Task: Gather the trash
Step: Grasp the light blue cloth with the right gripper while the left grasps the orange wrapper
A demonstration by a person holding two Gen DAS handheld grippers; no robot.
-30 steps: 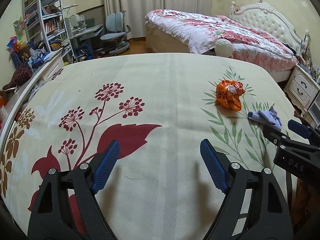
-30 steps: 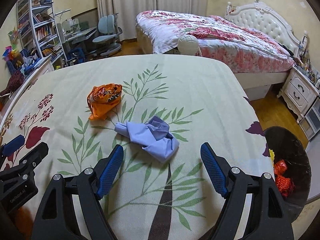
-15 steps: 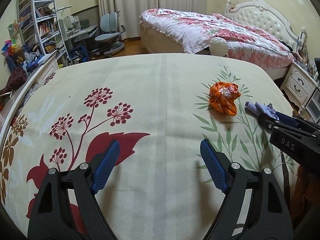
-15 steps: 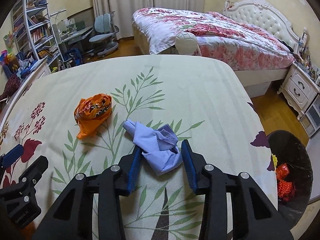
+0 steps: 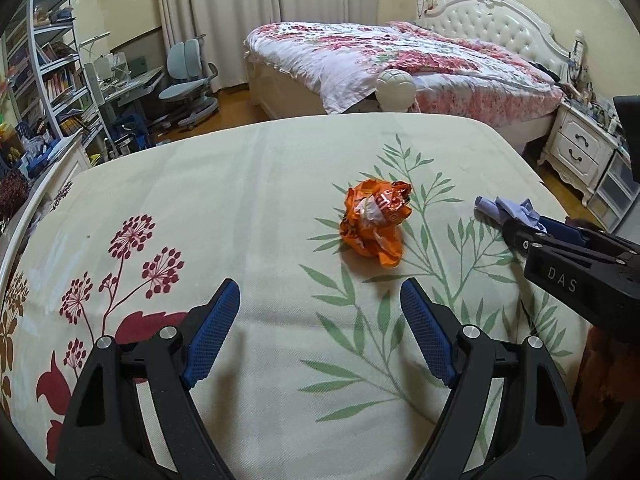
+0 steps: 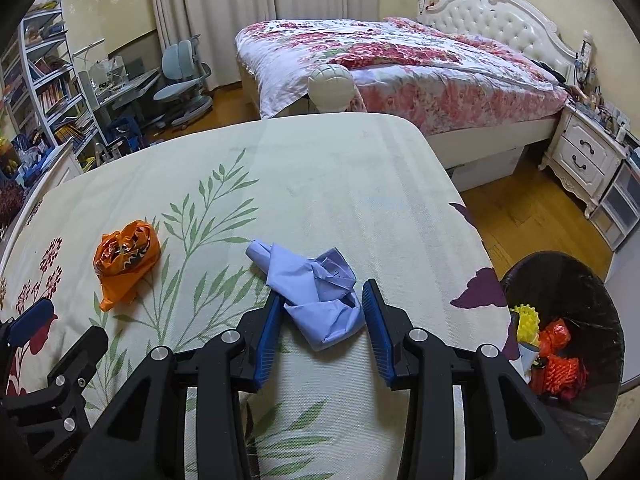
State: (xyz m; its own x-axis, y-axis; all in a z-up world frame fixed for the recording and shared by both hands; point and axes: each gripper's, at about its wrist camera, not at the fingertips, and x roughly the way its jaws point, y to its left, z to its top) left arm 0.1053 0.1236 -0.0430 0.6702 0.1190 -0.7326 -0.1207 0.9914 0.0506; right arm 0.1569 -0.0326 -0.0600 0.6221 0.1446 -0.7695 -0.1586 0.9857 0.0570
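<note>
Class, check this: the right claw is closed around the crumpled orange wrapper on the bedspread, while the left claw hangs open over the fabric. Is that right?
Not quite. The right claw is closed around the crumpled blue cloth, not the orange wrapper, which lies untouched to its left in the right wrist view. The left claw does hang open over the bedspread.

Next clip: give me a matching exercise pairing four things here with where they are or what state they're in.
Things:
1. orange wrapper
2. blue cloth
3. left tongs
4. bin

States:
A. open, with nothing between them
B. on the floor beside the mattress
C. pinched in the right tongs
D. loose on the leaf print

Pairs: 1-D, 2-C, 3-A, 4-B
</note>
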